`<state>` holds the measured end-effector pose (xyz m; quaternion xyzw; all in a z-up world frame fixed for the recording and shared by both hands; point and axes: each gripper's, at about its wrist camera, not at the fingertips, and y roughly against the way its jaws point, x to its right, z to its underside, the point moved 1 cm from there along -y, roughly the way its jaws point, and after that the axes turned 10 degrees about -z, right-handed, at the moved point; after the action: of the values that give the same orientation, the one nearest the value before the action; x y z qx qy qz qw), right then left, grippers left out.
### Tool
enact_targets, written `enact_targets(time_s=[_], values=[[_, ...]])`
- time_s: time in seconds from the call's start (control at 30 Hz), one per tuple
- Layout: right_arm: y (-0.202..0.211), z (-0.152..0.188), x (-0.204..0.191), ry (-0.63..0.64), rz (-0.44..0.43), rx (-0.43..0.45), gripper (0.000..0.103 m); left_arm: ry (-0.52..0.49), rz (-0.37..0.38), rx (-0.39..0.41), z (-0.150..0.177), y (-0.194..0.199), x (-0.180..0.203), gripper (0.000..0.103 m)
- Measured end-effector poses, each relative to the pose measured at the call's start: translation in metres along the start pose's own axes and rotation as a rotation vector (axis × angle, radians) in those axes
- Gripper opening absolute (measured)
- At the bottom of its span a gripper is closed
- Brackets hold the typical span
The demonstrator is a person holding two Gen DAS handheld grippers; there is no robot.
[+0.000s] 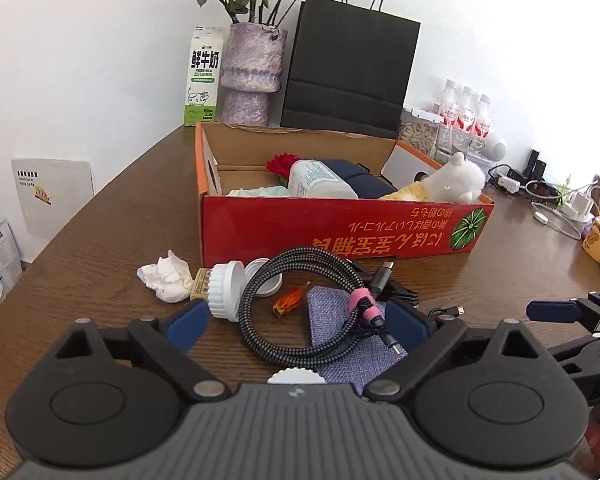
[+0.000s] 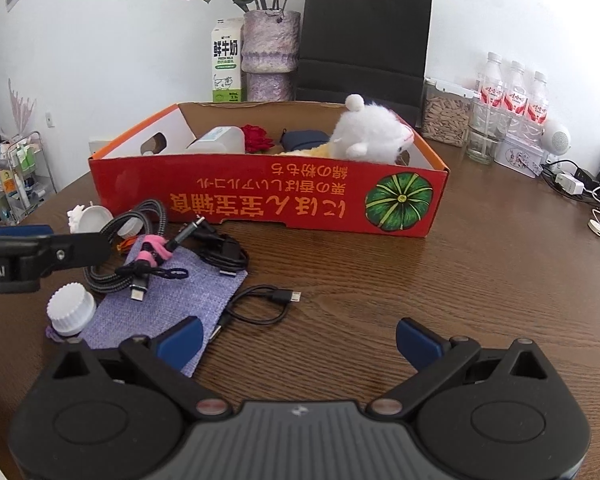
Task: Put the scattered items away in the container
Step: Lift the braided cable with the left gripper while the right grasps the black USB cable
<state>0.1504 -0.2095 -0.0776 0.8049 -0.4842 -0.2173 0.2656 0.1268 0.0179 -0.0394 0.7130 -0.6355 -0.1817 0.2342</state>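
- left gripper jaws spread, straddling braided cable coiled on purple cloth
- right gripper jaws spread over bare worktop
- red box beyond, plush toy inside

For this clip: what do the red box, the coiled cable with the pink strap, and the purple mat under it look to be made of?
Red box: likely cardboard, printed outside; the inner walls show plain brown board. Coiled cable: braided fabric sleeve, judging by its black-and-grey woven pattern; matte. Purple mat: seemingly coarse woven cloth with a visible grid-like weave; whether it is a mat or a pouch is unclear.
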Motion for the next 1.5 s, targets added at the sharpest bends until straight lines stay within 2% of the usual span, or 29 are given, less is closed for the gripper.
enact_targets(time_s=[0.37, 0.43, 0.57, 0.83, 1.07, 1.17, 1.27, 1.33, 1.5], values=[[0.002, 0.0, 0.012, -0.025, -0.004, 0.02, 0.103, 0.023, -0.065, -0.159, -0.005, -0.049, 0.017, 0.103], [0.002, 0.001, 0.012, -0.026, -0.008, 0.023, 0.103, 0.024, -0.054, -0.145, -0.003, -0.046, 0.017, 0.093], [0.001, 0.002, 0.012, -0.029, -0.013, 0.025, 0.103, 0.039, -0.048, -0.142, -0.002, -0.04, 0.015, 0.092], [0.007, -0.002, 0.011, -0.024, -0.012, 0.044, 0.103, 0.041, -0.045, -0.071, -0.01, -0.017, 0.012, 0.092], [0.009, -0.025, -0.009, 0.062, -0.019, 0.081, 0.103, 0.049, -0.049, -0.038, -0.017, -0.004, 0.0, 0.092], [0.001, -0.036, -0.02, 0.109, -0.047, 0.092, 0.103, 0.056, -0.058, -0.017, -0.019, 0.001, -0.007, 0.092], [-0.018, -0.045, -0.026, 0.109, -0.068, 0.064, 0.1, 0.074, -0.065, -0.008, -0.018, 0.002, -0.016, 0.092], [-0.033, -0.048, -0.027, 0.094, -0.078, 0.032, 0.091, 0.084, -0.068, -0.008, -0.018, 0.002, -0.022, 0.092], [-0.064, -0.048, -0.03, 0.071, -0.083, -0.006, 0.087, 0.105, -0.072, -0.006, -0.016, 0.0, -0.036, 0.092]])
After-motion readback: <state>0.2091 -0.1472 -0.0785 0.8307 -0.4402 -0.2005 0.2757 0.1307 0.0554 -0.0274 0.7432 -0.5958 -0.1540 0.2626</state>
